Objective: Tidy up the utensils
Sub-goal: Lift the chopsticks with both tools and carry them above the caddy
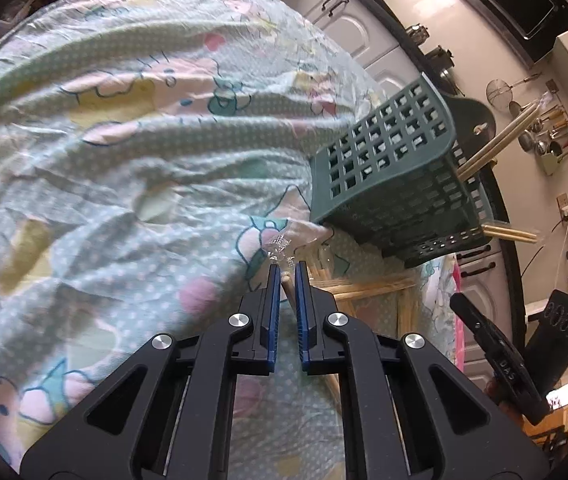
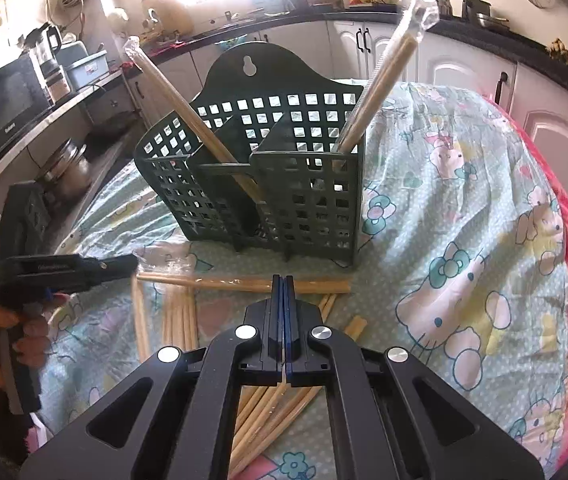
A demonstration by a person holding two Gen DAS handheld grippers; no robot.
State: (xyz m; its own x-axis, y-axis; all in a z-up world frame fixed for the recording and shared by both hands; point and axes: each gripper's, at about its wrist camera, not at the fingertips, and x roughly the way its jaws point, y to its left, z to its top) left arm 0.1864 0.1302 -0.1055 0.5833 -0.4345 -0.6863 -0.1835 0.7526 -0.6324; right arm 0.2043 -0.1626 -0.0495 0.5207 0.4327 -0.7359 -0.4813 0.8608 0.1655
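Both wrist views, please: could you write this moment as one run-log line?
left hand-held gripper: shut on chopstick | right hand-held gripper: shut, nothing held | caddy: two wrapped pairs inside

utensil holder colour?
Dark green holder, grid of square holes; clearest in the right wrist view.

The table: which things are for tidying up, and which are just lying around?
For the job:
- green caddy
- wrapped chopsticks in it
- loose chopsticks on the cloth

Just around:
- microwave
- pot
- hanging strainer
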